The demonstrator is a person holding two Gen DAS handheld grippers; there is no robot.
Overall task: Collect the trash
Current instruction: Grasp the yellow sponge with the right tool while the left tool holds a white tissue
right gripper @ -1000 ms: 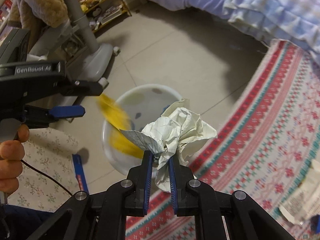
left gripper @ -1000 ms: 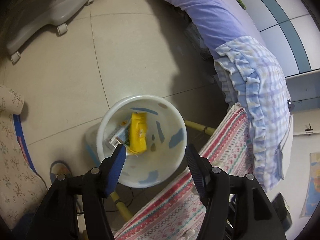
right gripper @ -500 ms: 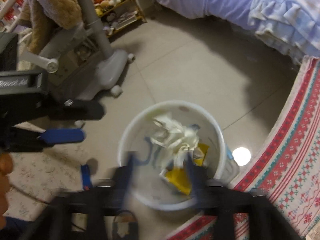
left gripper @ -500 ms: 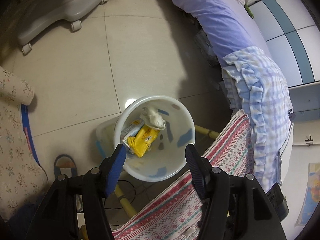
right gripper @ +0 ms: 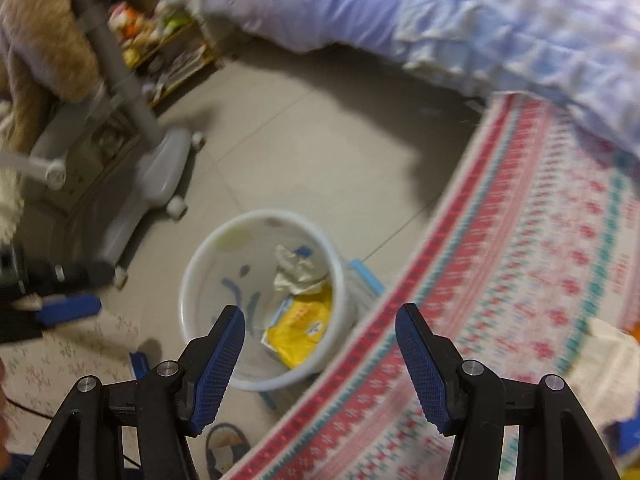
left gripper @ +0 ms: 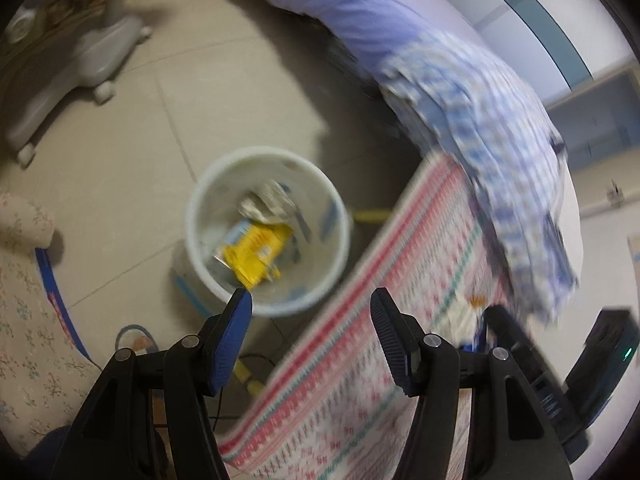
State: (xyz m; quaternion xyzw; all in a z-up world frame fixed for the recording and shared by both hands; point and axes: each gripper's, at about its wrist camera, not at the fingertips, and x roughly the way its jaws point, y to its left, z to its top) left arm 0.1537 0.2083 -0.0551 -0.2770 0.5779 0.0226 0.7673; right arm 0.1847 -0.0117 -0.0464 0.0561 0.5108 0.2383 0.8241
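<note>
Both tongs, left (left gripper: 311,300) and right (right gripper: 320,316), gape empty above the trash-filled bin (right gripper: 192,280).

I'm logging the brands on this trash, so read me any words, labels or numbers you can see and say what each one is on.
No text can be read in either view; both are motion blurred.
Yellow wrapper in the white bin: a white and blue label patch, print too blurred to read.
Crumpled paper in the bin: no legible print.
Paper on the rug: too blurred to tell.
</note>
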